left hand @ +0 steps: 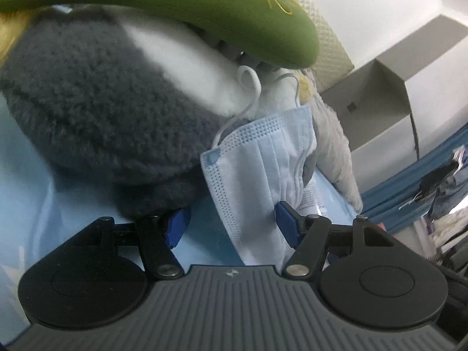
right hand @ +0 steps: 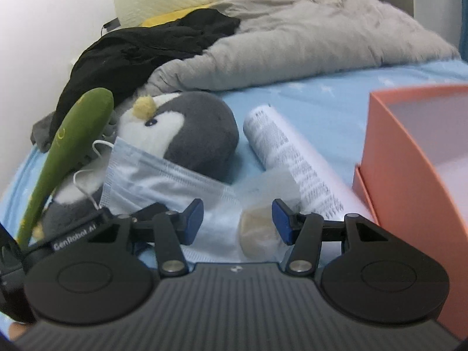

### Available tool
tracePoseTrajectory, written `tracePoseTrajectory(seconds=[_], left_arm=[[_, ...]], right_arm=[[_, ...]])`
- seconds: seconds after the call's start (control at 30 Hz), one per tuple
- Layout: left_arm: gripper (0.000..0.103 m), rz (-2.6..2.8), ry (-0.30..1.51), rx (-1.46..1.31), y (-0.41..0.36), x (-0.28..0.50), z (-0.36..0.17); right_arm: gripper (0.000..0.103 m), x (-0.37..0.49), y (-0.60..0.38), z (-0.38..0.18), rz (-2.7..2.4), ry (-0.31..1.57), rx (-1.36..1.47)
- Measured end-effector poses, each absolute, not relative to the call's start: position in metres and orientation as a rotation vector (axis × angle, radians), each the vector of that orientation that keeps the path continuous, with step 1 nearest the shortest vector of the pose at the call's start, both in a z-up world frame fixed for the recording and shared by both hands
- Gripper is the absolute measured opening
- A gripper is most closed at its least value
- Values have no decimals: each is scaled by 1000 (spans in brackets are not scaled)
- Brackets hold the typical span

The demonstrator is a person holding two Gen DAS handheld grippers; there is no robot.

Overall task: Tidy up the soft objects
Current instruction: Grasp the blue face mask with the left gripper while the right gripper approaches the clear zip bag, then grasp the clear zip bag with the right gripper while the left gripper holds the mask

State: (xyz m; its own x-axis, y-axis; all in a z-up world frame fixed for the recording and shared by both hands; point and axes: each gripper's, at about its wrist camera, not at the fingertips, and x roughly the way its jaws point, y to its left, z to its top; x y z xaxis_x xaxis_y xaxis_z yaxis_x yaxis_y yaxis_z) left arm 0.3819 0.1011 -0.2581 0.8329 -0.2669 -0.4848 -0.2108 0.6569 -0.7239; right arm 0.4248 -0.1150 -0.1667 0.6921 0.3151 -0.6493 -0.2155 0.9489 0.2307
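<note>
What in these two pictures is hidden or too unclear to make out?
- Penguin plush, left wrist view: face hidden; only its blurred back shows, under the green plush.
- Face mask, right wrist view: its lower edge is behind the right claw.
- White tube, right wrist view: print too blurred to read.
- Orange box, right wrist view: cut off by the right edge; contents unseen.
- Pale lump between the right claw's fingers: too blurred to identify.

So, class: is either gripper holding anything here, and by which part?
Neither holds anything. The left gripper has open jaws around the lower edge of the pale blue pleated face mask, not pressing it. The right gripper hovers open over it.
</note>
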Motion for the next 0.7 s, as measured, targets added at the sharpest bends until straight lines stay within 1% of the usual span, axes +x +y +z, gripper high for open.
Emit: tracePoseTrajectory(seconds=[0.1, 0.17, 0.2, 0.23, 0.27, 0.33, 0.37, 0.4, 0.43, 0.47, 0.5, 0.57, 0.7], left_arm=[[66, -41, 594, -882, 99, 378, -261], [58, -53, 597, -897, 94, 382, -264], [51, -62, 600, -913, 92, 383, -267], [47, -75, 602, -930, 90, 383, -269], [44, -87, 607, -937, 84, 385, -271], [25, -95, 627, -923, 72, 386, -274], [19, -103, 631, -920, 67, 386, -275], [10, -114, 629, -913, 63, 386, -274], [7, -112, 624, -898, 59, 385, -272], [6, -108, 618, -876, 55, 385, -269], [5, -112, 611, -857, 51, 383, -266], [4, -131, 601, -844, 48, 379, -256], [3, -134, 606, -798, 41, 369, -236]], right_arm=[[55, 428, -116, -173, 287, 771, 153], [55, 429, -117, -179, 275, 785, 162], [55, 430, -118, -182, 270, 794, 180], [55, 430, -118, -184, 265, 804, 190], [56, 430, -117, -186, 264, 807, 191], [56, 429, -113, -186, 269, 798, 156], [55, 429, -112, -187, 268, 801, 147], [52, 429, -112, -187, 268, 805, 148], [45, 429, -113, -187, 263, 806, 143], [31, 429, -114, -187, 254, 805, 135], [26, 429, -115, -186, 249, 805, 136], [19, 427, -119, -183, 258, 809, 150], [15, 416, -122, -171, 272, 791, 157]])
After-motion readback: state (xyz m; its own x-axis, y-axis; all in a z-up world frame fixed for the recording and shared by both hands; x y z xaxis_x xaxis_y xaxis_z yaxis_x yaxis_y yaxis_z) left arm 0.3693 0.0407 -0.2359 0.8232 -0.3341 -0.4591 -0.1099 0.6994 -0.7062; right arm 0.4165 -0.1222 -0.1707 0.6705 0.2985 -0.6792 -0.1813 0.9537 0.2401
